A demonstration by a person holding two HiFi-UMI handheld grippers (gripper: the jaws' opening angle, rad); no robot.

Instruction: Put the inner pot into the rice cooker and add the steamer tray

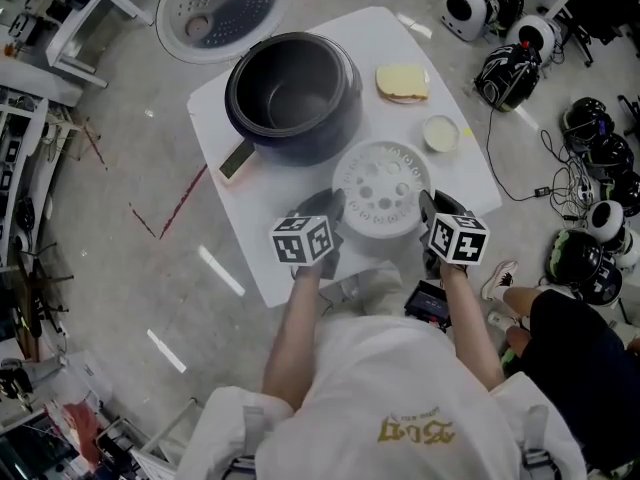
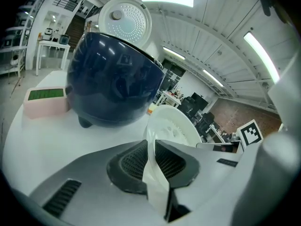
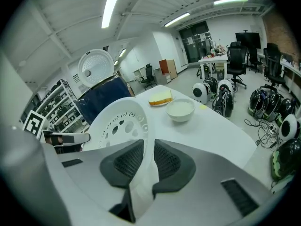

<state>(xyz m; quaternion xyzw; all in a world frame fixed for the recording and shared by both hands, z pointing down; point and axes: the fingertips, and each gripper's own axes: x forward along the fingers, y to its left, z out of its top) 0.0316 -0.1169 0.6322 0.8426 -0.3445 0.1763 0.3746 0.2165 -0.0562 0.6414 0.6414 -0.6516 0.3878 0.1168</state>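
two grippers on steamer tray

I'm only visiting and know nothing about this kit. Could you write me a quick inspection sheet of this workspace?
Surface: white table on a grey floor.
Job's things: dark rice cooker, lid open; white steamer tray held in front of it. Whether the inner pot is in: cannot tell.
Clutter: bread on a plate, white bowl, pink block with a green top.
Grippers: left gripper and right gripper, fingers closed on opposite sides of the tray's rim.
Cables: black cables on the floor, right.
Surroundings: round black-and-white devices, shelving at left, another person.
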